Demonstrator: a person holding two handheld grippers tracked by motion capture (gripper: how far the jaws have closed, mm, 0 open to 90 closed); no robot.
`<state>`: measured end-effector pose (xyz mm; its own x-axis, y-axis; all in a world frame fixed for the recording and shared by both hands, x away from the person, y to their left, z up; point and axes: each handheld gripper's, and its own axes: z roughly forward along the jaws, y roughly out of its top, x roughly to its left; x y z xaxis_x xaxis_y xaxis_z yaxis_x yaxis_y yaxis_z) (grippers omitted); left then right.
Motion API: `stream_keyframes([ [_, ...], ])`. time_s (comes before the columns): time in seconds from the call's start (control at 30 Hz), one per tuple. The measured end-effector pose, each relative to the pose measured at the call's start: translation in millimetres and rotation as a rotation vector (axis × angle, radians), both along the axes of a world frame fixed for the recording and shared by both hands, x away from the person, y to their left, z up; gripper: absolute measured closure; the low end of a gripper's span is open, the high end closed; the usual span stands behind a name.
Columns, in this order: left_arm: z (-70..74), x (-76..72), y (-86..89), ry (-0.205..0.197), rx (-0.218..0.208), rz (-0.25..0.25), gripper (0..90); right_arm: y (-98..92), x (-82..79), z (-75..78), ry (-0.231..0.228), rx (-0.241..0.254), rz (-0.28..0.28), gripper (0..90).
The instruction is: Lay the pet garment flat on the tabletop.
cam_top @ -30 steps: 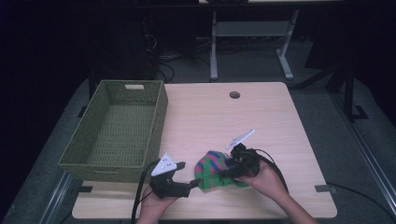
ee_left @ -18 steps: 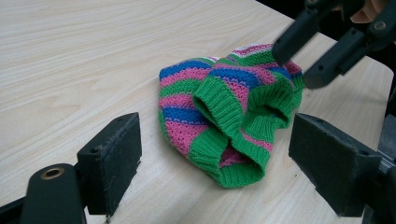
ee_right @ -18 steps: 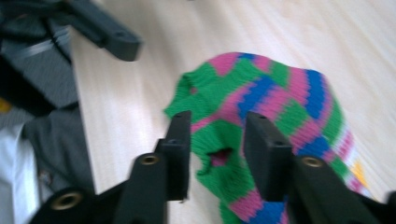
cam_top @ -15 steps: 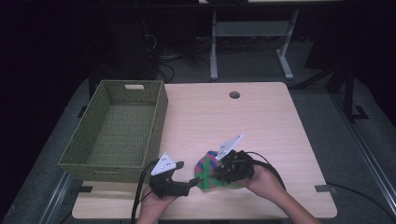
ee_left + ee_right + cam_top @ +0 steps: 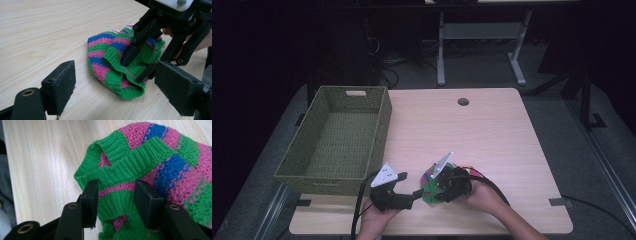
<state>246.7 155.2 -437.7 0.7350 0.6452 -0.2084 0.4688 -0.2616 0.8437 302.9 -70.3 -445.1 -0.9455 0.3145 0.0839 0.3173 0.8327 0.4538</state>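
A knitted piece (image 5: pixel 428 179) striped green, pink and blue lies bunched near the table's front edge. My right gripper (image 5: pixel 437 188) reaches into it from the right. Its jaws have just been opening and stand apart on either side of the green ribbed band (image 5: pixel 130 163), with knit between them. In the left gripper view the right gripper (image 5: pixel 137 66) pokes into the folds. My left gripper (image 5: pixel 416 192) rests just left of the knit (image 5: pixel 107 57), open and level, with nothing between its pads (image 5: pixel 61 87).
A green woven basket (image 5: pixel 382 120) stands at the table's left side. The light wood table (image 5: pixel 482 135) has a round cable hole (image 5: pixel 463 101) at the back. Cables trail from both grippers off the front edge.
My right gripper has moved left and a little down onto the knitted piece, which has bunched up toward the left gripper. The left gripper has stayed where it was.
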Motion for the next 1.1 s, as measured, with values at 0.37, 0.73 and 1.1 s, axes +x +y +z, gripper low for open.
stream_keyframes([
  [0.37,0.0,-0.5,-1.4,-0.003,0.006,-0.003,16.7,0.1,-3.0,-0.7,-0.024,-0.002,-0.011,69.3],
  [0.73,1.0,-0.9,0.4,-0.007,-0.013,-0.008,16.9,-1.2,-1.6,10.0,-0.006,0.02,-0.011,83.0],
  [1.1,3.9,-0.9,0.6,-0.031,-0.02,-0.014,16.9,-25.7,2.2,45.0,-0.024,0.139,-0.051,84.1],
])
